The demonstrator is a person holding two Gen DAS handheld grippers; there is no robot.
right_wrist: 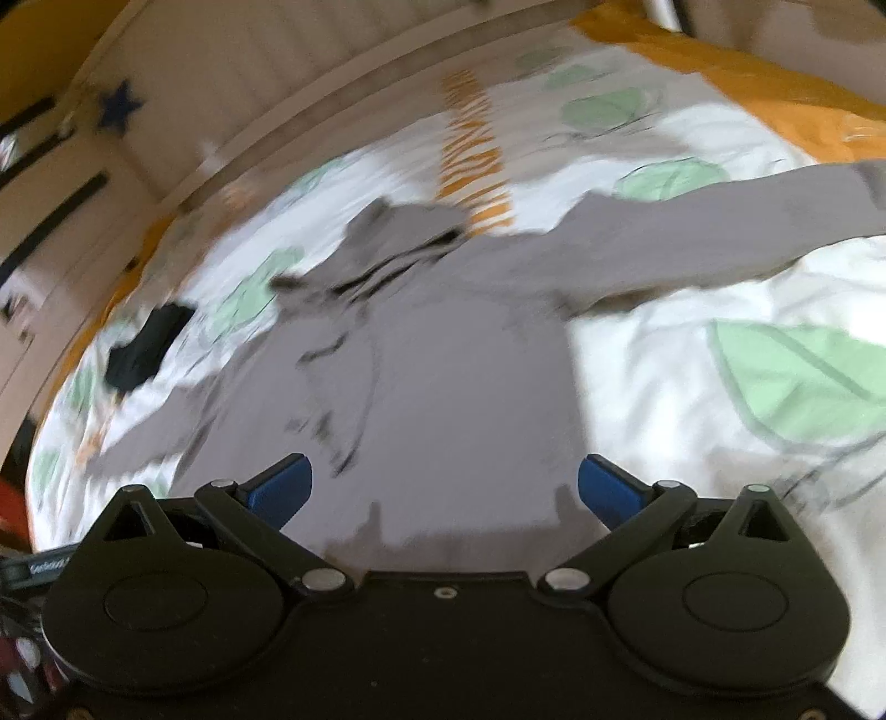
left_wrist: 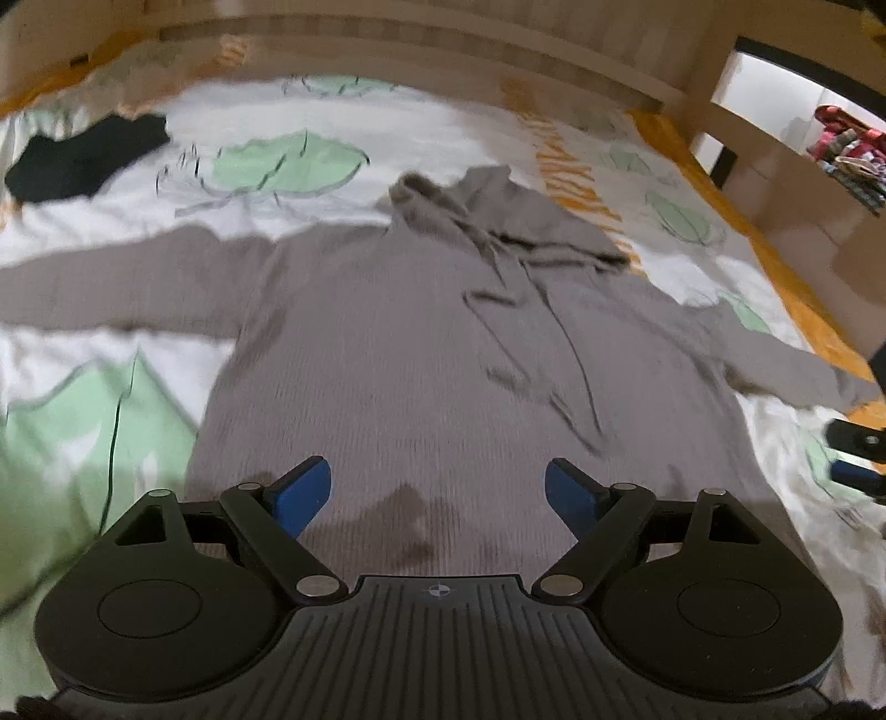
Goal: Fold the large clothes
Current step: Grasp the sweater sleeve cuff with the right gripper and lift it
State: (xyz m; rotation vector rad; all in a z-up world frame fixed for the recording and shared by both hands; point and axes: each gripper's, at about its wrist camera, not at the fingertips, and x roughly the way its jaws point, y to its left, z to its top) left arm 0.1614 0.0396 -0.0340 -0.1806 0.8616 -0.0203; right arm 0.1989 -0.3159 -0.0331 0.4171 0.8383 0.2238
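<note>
A grey hoodie (left_wrist: 421, 332) lies spread flat on the bed, hood (left_wrist: 498, 216) at the far end and both sleeves stretched out sideways. My left gripper (left_wrist: 437, 490) hovers above its lower body, blue pads wide apart with nothing between them. In the right wrist view the same hoodie (right_wrist: 454, 360) runs away from me, one sleeve (right_wrist: 720, 232) reaching to the right. Above the hem, near the garment's right edge, my right gripper (right_wrist: 443, 490) stands open and empty. The right gripper also shows at the left wrist view's right edge (left_wrist: 855, 459).
The bed has a white cover (left_wrist: 99, 399) with green leaf prints and orange edging. A black garment (left_wrist: 83, 155) lies at the far left of the bed. A wooden headboard (left_wrist: 443, 50) runs along the back, with shelving (left_wrist: 797, 111) at the right.
</note>
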